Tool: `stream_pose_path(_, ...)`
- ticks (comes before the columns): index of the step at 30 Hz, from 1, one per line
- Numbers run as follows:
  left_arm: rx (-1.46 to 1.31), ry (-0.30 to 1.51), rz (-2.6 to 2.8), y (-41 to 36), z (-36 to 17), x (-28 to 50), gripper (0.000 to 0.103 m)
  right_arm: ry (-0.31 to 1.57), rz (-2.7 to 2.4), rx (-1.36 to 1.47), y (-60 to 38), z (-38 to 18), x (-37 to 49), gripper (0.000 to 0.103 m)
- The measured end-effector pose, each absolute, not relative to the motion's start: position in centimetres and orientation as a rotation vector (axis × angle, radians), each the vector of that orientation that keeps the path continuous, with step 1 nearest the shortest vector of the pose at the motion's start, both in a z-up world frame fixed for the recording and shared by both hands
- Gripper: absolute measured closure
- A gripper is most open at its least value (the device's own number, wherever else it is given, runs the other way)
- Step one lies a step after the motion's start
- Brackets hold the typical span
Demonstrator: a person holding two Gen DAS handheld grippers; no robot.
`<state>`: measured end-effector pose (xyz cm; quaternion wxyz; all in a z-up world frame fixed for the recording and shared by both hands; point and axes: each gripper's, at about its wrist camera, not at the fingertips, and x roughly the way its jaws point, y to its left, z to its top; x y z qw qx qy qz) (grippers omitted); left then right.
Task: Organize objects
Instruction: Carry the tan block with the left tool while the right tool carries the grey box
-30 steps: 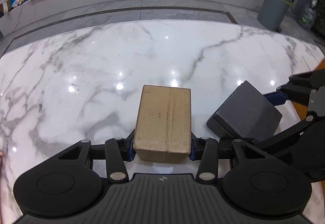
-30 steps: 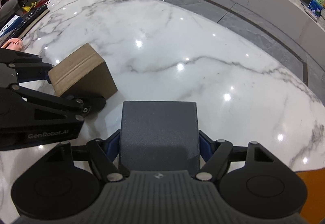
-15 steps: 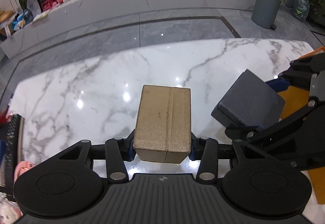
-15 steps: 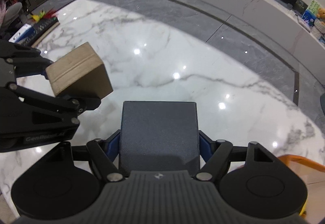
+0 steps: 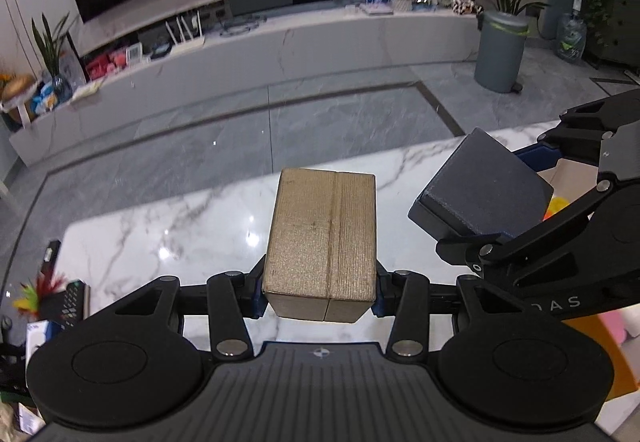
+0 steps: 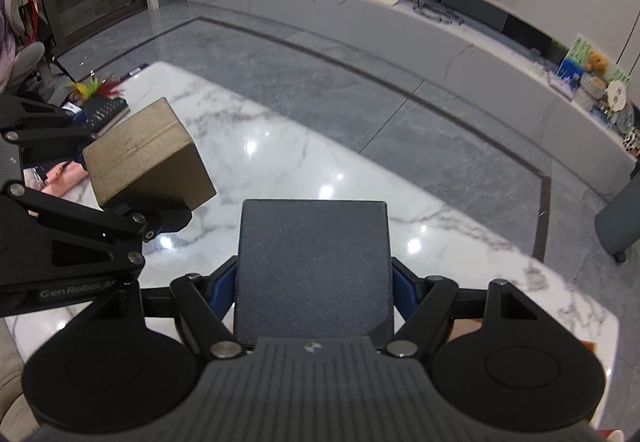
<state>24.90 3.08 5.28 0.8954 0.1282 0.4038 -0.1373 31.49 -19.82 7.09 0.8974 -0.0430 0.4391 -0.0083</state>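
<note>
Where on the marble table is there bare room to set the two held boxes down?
Free: the white marble table ahead of the brown cardboard box and dark grey box, out to its far edge. Crowded: the end with the remote control and feather toy.

Tan cardboard box [image 5: 322, 242], dark grey textured box [image 6: 313, 266], white grey-veined marble table [image 6: 304, 161]

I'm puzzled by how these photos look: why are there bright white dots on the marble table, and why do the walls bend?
Left wrist view: the dots are ceiling lights mirrored in the glossy marble table; the TV console bows from the fisheye lens; the cardboard box is sharp, the floor slightly smeared. Right wrist view: same glare spots on the table, same curved console.
</note>
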Motion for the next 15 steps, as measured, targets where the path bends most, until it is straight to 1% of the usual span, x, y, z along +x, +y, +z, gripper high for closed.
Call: stream_pose_path(15, 0.290, 0.676, -0.331, -1.1, 13.3, 20.7, 0.051, 0.766, -0.081, -0.138, -20.0, 17.6, 23.2, 0.027)
